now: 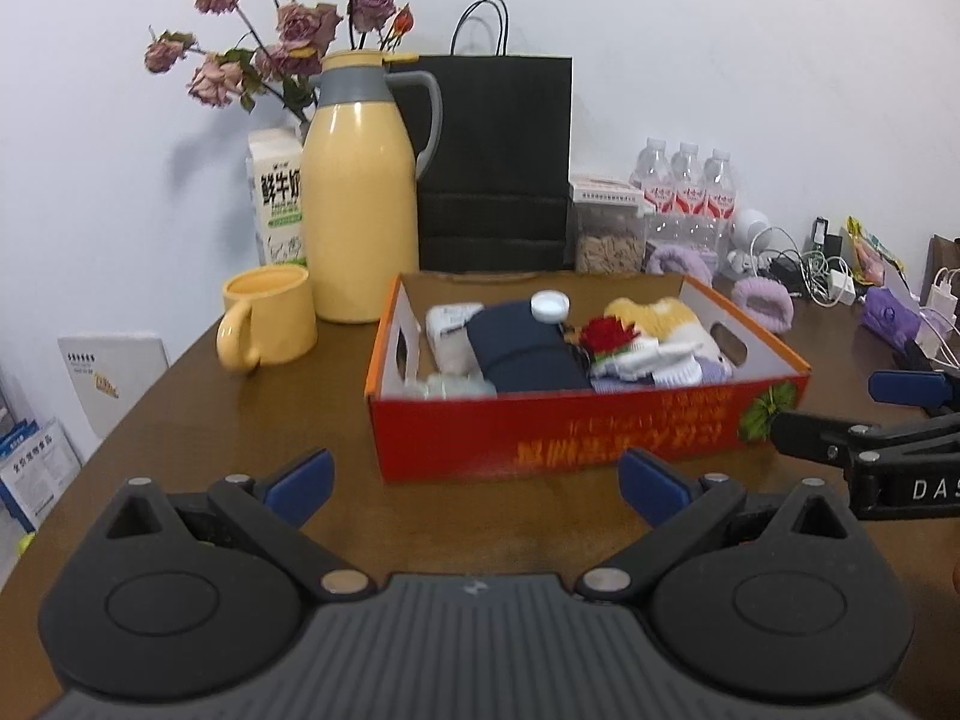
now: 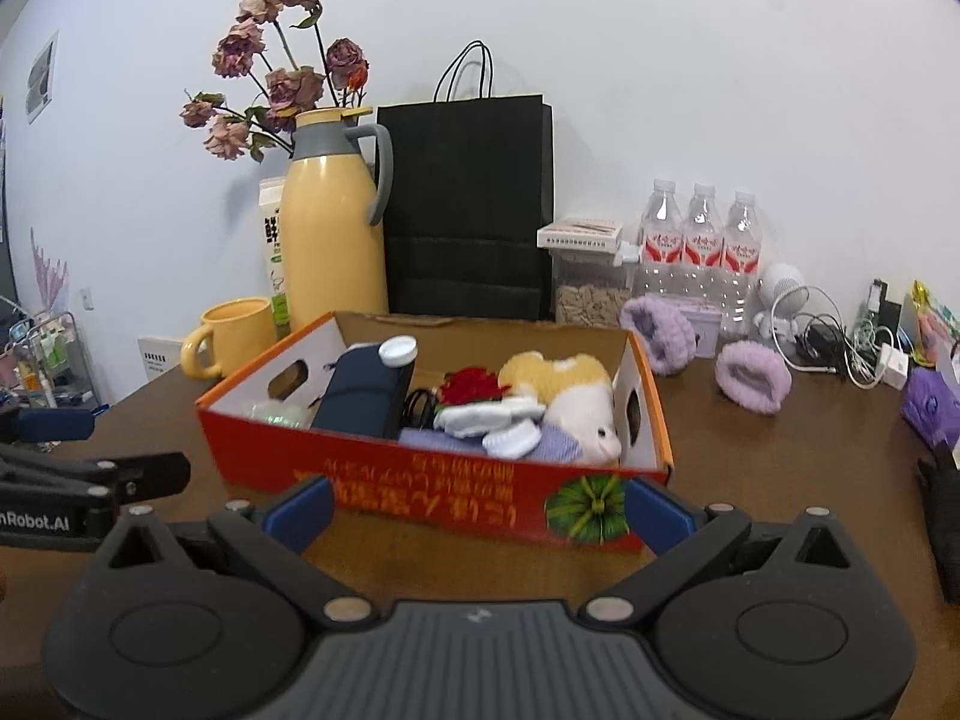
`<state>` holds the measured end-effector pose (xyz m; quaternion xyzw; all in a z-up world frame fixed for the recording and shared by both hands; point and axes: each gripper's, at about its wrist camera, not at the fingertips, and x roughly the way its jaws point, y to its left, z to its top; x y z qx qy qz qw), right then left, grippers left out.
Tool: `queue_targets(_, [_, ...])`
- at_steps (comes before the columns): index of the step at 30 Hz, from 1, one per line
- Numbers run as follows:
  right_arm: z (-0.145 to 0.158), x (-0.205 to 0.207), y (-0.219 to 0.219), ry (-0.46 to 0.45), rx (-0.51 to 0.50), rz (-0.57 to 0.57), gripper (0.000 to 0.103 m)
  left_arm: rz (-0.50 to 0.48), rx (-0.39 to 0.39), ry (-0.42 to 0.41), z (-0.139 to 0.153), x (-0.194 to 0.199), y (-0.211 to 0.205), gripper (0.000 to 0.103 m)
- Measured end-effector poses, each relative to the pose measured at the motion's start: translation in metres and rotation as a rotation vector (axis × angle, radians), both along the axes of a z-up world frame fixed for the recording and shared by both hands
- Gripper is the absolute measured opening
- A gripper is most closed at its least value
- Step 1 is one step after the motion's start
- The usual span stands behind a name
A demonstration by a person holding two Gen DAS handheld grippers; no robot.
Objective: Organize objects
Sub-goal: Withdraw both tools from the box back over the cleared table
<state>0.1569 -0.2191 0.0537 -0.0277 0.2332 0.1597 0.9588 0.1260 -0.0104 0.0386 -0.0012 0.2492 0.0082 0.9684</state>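
A red cardboard box (image 1: 558, 426) (image 2: 420, 483) sits mid-table. It holds a navy pouch (image 1: 522, 348) (image 2: 366, 396), a white round cap (image 1: 550, 305) (image 2: 398, 351), a red flower (image 1: 606, 333) (image 2: 468, 387), white socks (image 1: 654, 363) (image 2: 498, 423) and a yellow-white plush toy (image 1: 660, 312) (image 2: 570, 384). My left gripper (image 1: 474, 483) is open and empty, just short of the box's near wall. My right gripper (image 2: 477, 510) is open and empty at the box's near right corner. Each gripper shows in the other's view, the right one (image 1: 840, 414) and the left one (image 2: 102, 450).
Behind the box stand a yellow thermos (image 1: 360, 192) (image 2: 333, 222), yellow mug (image 1: 270, 318) (image 2: 231, 336), milk carton (image 1: 276, 198), black paper bag (image 1: 495, 162) (image 2: 468, 204), dried roses (image 1: 282, 30), a seed jar (image 2: 591, 276) and three water bottles (image 2: 699, 246). Purple fuzzy bands (image 2: 753, 375) and cables (image 2: 840, 336) lie right.
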Motion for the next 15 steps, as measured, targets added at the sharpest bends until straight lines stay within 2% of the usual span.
queue_targets(15, [-0.009, -0.03, -0.007, 0.028, 0.002, -0.009, 0.103, 0.036, -0.016, 0.024, -0.009, -0.03, 0.008, 0.103])
